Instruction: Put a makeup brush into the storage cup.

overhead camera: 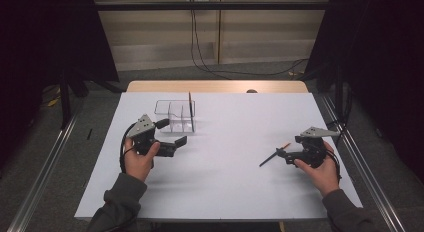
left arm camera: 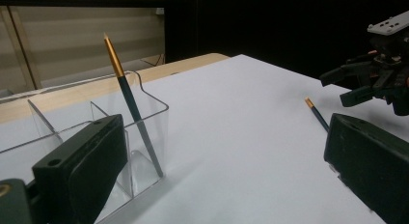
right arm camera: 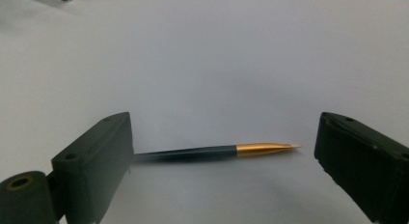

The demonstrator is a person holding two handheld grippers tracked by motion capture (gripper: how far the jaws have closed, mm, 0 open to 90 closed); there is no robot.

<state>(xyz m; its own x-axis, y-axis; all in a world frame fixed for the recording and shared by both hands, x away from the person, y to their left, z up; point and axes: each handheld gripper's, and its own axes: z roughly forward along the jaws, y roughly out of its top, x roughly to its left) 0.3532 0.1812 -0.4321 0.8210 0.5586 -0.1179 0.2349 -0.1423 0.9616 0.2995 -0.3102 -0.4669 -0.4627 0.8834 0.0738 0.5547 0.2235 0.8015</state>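
The left hand [overhead camera: 141, 154] gripped the left gripper [overhead camera: 176, 143] low over the table's left half, its jaws spread wide and pointing toward the right. The right hand [overhead camera: 320, 167] held the right gripper [overhead camera: 283, 153] at the right side, jaws likewise wide apart, aimed leftward. Both forearms in dark sleeves came in from the near edge.

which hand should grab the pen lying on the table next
Right, most likely. The right gripper is open with its jaws either side of the loose pen. The left gripper sits by the clear organizer, far from it.
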